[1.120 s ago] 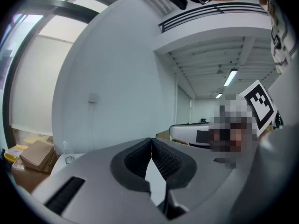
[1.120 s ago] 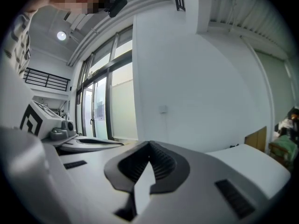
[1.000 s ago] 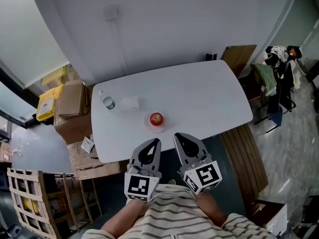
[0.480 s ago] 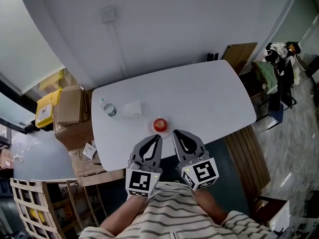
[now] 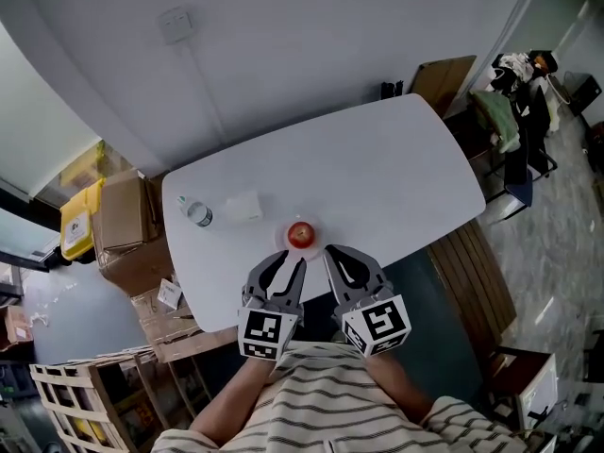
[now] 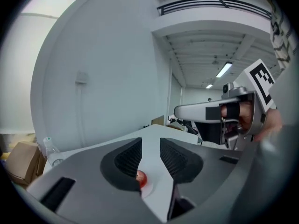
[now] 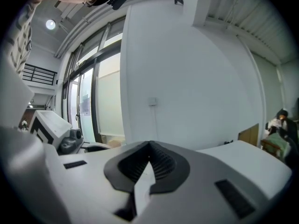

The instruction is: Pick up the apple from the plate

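The apple (image 5: 300,234) sits on its plate (image 5: 287,244) near the counter's (image 5: 396,177) near edge. It is not yet lifted, so the whole grasp is still left. The left gripper (image 5: 291,264) is just short of it, fingers (image 6: 126,160) opening. The gap is narrow and nothing is between them; the apple shows beyond. The right gripper (image 5: 332,255) hovers just right of it, fingers together at the tips, holding nothing.

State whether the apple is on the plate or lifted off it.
On the plate. The apple rests on the plate on the table; the left gripper, jaws opening, is short of it.
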`<state>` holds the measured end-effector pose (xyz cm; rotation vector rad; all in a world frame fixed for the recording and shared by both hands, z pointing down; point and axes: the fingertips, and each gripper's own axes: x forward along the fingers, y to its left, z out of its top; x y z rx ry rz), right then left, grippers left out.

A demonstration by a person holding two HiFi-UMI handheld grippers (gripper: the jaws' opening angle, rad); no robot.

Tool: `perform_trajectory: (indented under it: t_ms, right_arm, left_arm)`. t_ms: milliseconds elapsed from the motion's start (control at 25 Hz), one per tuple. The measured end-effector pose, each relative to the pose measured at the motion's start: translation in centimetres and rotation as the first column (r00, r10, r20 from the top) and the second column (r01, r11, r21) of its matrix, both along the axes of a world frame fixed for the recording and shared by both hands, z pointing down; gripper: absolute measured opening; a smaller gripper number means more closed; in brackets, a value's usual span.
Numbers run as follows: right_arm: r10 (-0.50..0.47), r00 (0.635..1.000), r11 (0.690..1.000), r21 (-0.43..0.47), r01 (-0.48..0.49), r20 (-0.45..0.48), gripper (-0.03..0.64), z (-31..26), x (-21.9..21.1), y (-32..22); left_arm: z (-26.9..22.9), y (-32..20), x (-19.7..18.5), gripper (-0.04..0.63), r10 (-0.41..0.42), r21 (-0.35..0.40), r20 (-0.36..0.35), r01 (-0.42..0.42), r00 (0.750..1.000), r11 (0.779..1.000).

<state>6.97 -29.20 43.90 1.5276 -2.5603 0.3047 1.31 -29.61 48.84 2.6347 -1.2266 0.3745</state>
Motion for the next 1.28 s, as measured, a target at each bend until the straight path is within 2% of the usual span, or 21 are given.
perform_trajectory:
  t_ms: [200,520,760,1000,1160,1280]
  right_arm:
    - [0.026,1.000,0.999,-0.021,-0.026,-0.017,0.012,0.9,0.4,-0.5]
    - [0.085,0.996,0.995,-0.042,-0.087,-0.034,0.012,1.6,2.1,-0.4]
    - [0.107,0.993,0.993,-0.054,-0.109,-0.044,0.012,2.1,2.9,-0.4]
    - [0.117,0.991,0.991,-0.049,-0.120,-0.059,0.012,1.9,3.3,-0.2]
    - [0.129,0.990,0.990,-0.049,-0.132,-0.064,0.012,1.9,3.7,-0.4]
    - [0.137,0.988,0.989,-0.051,-0.141,-0.064,0.012,2.0,3.9,-0.5]
  left_arm:
    - [3.8,-0.7,0.4,0.178,0.045,-0.060,0.028,-0.043,0.999,0.997]
    - [8.3,-1.8,0.8,0.229,0.102,-0.114,0.076,-0.093,0.992,0.989]
    - [10.9,-2.9,0.9,0.271,0.095,-0.112,0.148,-0.079,0.984,0.991]
    - [14.0,-3.9,1.6,0.298,0.128,-0.100,0.223,-0.108,0.966,0.989]
    - [15.9,-4.9,1.8,0.308,0.132,-0.103,0.240,-0.110,0.962,0.989]
    - [17.0,-5.4,1.9,0.311,0.136,-0.110,0.219,-0.114,0.966,0.987]
